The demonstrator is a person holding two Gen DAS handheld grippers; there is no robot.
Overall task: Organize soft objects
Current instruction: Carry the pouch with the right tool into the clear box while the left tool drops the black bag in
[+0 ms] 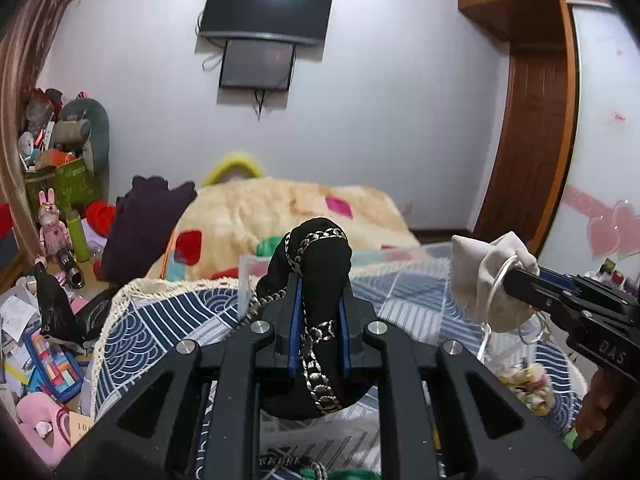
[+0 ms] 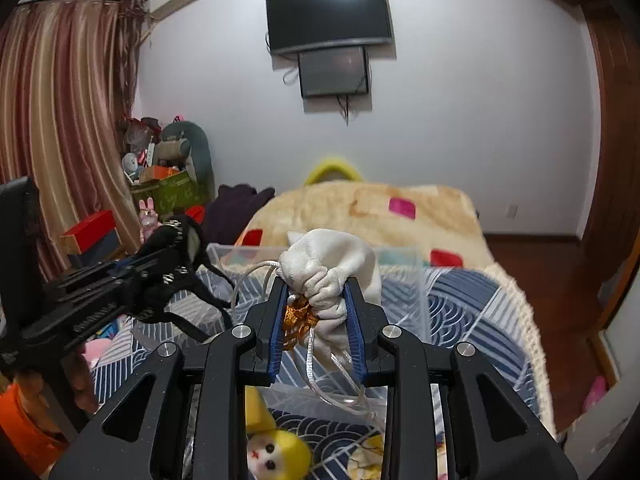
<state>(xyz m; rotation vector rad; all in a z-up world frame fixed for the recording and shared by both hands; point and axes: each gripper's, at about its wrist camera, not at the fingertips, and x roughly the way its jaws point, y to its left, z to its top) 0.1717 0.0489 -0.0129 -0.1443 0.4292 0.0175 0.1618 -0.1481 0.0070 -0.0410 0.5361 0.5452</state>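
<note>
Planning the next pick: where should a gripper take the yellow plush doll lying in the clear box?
Grip the yellow plush doll across its rounded head, coming from above: it lies face-up in the clear plastic box, whose walls block side approaches.

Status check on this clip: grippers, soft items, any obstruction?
Left gripper shut on black fabric pouch with silver chain. Right gripper shut on white drawstring pouch. Both held above clear plastic bin. Nothing blocking.

Bright, even room light; a ceiling lamp glares off the TV point(image 1: 267, 8) (hard white spot), fisheye edges bend, corners go black.
</note>
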